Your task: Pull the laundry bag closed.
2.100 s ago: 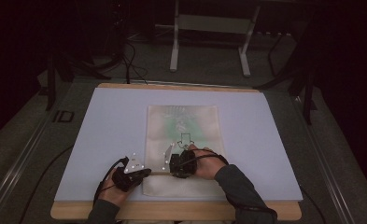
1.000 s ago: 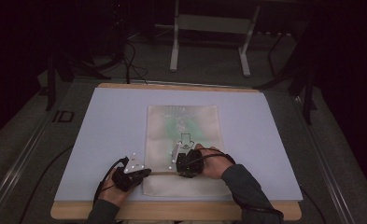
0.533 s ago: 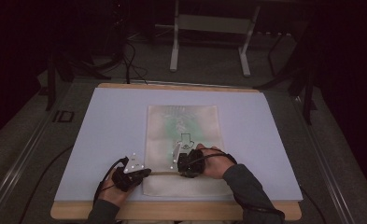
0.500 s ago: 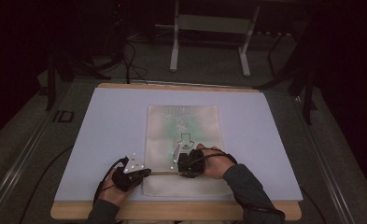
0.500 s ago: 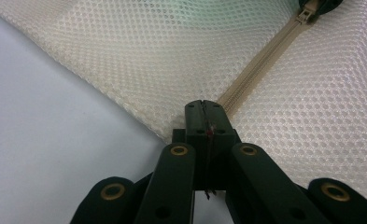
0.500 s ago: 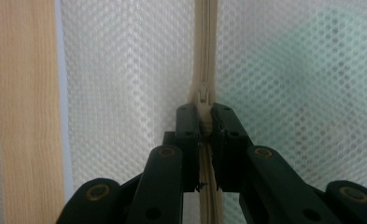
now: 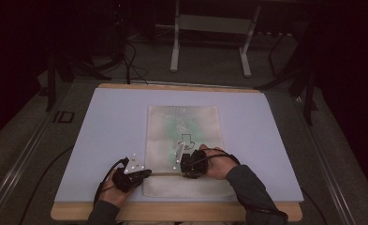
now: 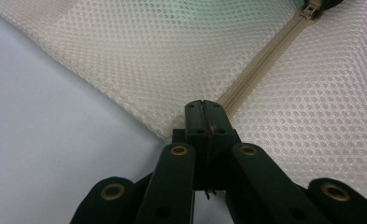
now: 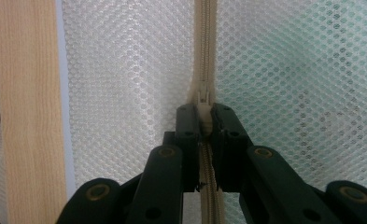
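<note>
The zipper pull (image 9: 204, 100) is being pinched between the right gripper (image 9: 204, 122) jaws, and the zipper (image 8: 260, 65) line is running straight ahead of it, toward the left gripper (image 8: 203, 108). That one is being kept clamped on the near left edge of the mesh bag (image 7: 184, 136). The bag is being laid flat mid-table (image 7: 102, 122), cream netting, greenish inside.
</note>
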### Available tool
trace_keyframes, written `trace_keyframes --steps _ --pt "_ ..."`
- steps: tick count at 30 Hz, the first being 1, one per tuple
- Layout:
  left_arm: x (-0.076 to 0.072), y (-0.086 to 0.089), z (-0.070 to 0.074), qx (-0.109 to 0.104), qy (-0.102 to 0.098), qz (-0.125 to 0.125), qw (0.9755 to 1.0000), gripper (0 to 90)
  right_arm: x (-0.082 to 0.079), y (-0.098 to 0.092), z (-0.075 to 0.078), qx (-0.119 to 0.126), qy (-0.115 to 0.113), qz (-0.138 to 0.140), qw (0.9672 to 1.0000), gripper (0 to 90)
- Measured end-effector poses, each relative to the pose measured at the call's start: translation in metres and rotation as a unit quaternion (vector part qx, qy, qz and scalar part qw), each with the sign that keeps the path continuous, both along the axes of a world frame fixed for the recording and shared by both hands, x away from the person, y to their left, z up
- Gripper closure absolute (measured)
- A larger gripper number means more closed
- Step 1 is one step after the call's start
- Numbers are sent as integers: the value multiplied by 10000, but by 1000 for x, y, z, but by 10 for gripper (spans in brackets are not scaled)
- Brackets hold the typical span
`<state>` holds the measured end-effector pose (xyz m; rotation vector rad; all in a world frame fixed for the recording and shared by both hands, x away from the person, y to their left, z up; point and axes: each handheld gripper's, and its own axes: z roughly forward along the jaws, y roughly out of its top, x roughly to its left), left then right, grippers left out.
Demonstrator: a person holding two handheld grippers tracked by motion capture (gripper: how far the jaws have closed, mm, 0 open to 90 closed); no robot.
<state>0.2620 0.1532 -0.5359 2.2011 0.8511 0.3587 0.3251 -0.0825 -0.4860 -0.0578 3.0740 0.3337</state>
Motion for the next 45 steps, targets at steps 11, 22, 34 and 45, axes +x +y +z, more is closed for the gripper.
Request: trace_keyframes --steps 11,22,34,45 --pt "0 0 0 -9 9 4 10000 896 1 -9 1 44 -26 2 10000 823" --pt "0 0 0 0 2 0 10000 896 0 -10 1 -8 9 -29 10000 823" --pt "0 0 0 14 2 -2 10000 896 1 -19 2 -43 -4 -94 9999 823" --pt "0 0 0 8 4 -2 10000 895 1 -28 3 -37 -30 -159 9999 823"
